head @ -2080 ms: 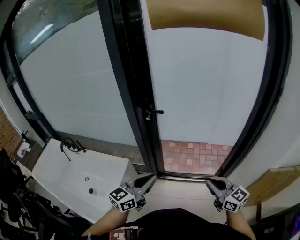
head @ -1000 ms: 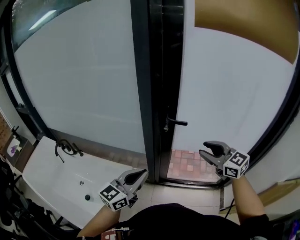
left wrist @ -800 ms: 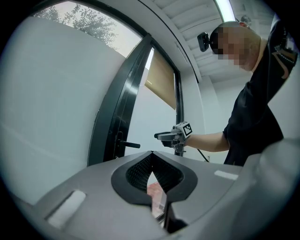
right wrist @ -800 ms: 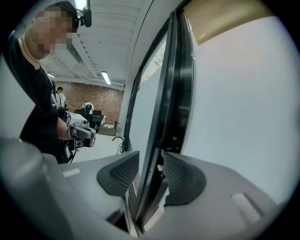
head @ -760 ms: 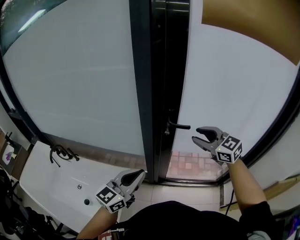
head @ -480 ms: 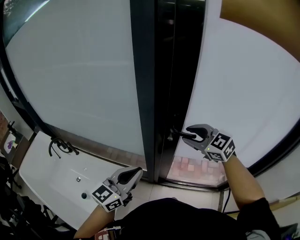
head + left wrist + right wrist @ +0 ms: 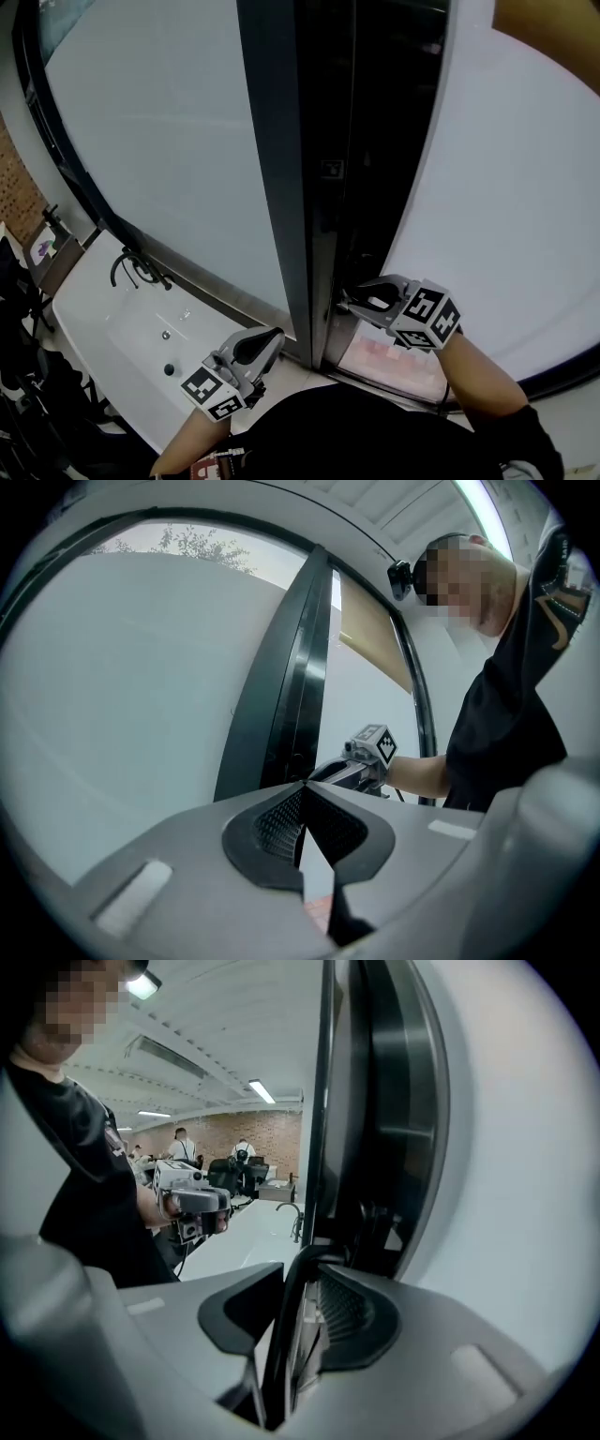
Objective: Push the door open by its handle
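Right gripper (image 7: 356, 302) closing around the door handle (image 7: 281, 1335).
Its fingers, just narrowing, flank the door handle, with a gap left at its 3 o'clock side. The left gripper (image 7: 270, 339) is at 8 o'clock, fingers clenched, empty.

Glossy black metal door frame (image 7: 281, 187), matt frosted glass (image 7: 150, 131), smooth white sink (image 7: 112, 328)

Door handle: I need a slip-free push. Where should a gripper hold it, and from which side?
Best hold the door handle by its bar, coming from the free end toward the door edge, a jaw either side: it is thin and stands off the glass.
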Demonstrator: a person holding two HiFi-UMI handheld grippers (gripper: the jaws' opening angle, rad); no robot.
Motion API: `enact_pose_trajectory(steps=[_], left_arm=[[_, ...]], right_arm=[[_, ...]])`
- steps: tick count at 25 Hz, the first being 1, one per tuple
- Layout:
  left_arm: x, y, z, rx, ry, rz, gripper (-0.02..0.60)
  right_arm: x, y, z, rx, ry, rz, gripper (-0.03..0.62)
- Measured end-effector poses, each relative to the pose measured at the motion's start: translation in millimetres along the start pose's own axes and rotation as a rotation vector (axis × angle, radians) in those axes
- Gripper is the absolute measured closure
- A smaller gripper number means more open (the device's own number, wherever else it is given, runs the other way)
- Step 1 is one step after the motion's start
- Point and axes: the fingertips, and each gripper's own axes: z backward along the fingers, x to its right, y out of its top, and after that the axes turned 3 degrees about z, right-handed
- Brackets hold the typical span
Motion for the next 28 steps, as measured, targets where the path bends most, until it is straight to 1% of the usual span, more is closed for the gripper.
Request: enact_pose_trajectory(steps=[1, 4, 6, 8, 9, 13, 17, 20, 24, 26, 28], left_arm=[[-4, 0, -1, -0.004, -0.007, -0.001, 0.581], [-24, 5, -2, -0.011, -0.030, -0.005, 0.581], [-36, 7, -3, -0.016, -0.051, -0.004, 0.581], [-43, 4, -5, -0.026, -0.073, 0.007, 0.581], [-45, 2, -7, -0.033, -0.082, 0.012, 0.581], [-51, 1, -21, -0.055, -0.106, 0.026, 0.581], [-50, -3, -25, -0.070, -0.125, 0.036, 0.581], [-54, -9, -28, -0.080, -0.126, 0.034, 0.581], [-62, -16, -32, -0.087, -0.099, 0.055, 0.581], [-64, -17, -31, -0.090, -0.095, 0.061, 0.581], [-65, -18, -31, -0.091, -0.097, 0.064, 0.581]], right_arm=[[0, 0, 0, -0.007, -0.009, -0.011, 0.480], [3, 3, -7, -0.034, -0.072, -0.018, 0.484], [5, 5, -12, 0.003, -0.098, -0.037, 0.488], [4, 5, -12, 0.074, -0.109, -0.064, 0.491], [3, 4, -11, 0.096, -0.119, -0.062, 0.491], [6, 4, -3, 0.118, -0.156, -0.017, 0.487], [-1, 7, -1, 0.156, -0.180, 0.025, 0.485], [0, 7, -2, 0.177, -0.189, 0.046, 0.482], [5, 4, -1, 0.264, -0.161, 0.027, 0.481], [4, 6, -1, 0.296, -0.175, 0.049, 0.480], [1, 1, -4, 0.289, -0.187, 0.050, 0.478]])
